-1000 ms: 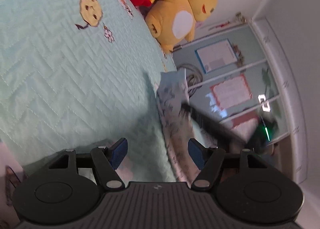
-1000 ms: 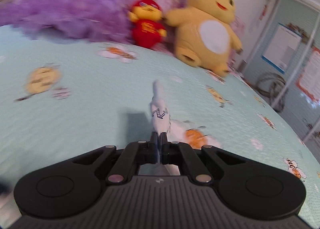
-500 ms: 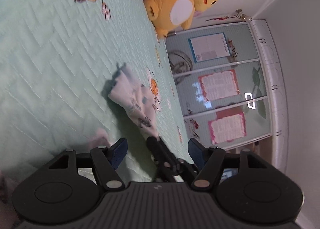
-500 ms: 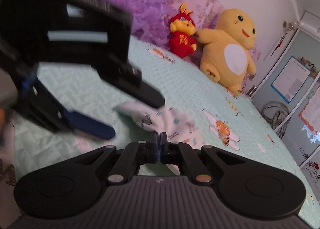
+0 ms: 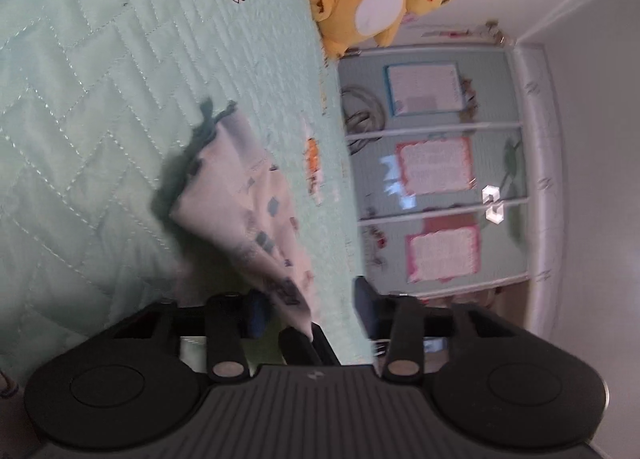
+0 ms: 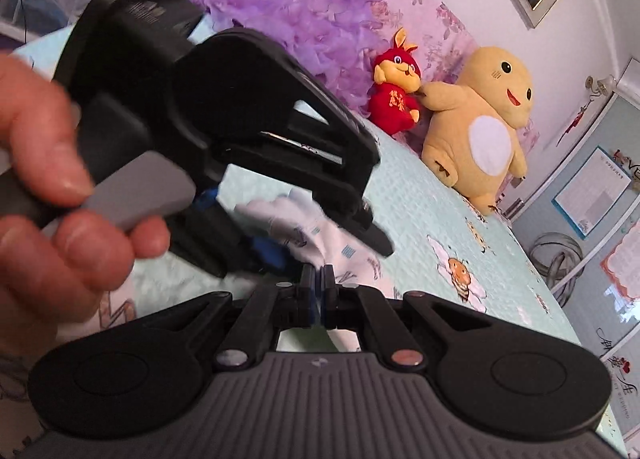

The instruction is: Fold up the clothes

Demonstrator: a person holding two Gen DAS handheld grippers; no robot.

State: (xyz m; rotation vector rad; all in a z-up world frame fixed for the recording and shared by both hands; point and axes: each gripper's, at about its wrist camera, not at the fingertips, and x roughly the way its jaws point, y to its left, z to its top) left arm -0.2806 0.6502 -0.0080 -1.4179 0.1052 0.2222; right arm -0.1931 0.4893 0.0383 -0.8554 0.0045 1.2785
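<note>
White printed garment (image 5: 256, 227) pinched by right gripper (image 6: 318, 291), left gripper (image 5: 310, 309) spread, hand (image 6: 44, 187) only in right view.

No lettering is sharp enough to read.

white printed cloth (image 5: 256, 219), mint quilt (image 5: 100, 79)

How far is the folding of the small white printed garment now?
Nothing looks folded yet: the small white printed garment hangs as a loose, lifted sheet above the pale green quilted bedspread. In hand: the right gripper pinches one edge, while the open left gripper sits around the cloth near that pinch. Left: a second grasp, spreading it flat and every fold.
</note>
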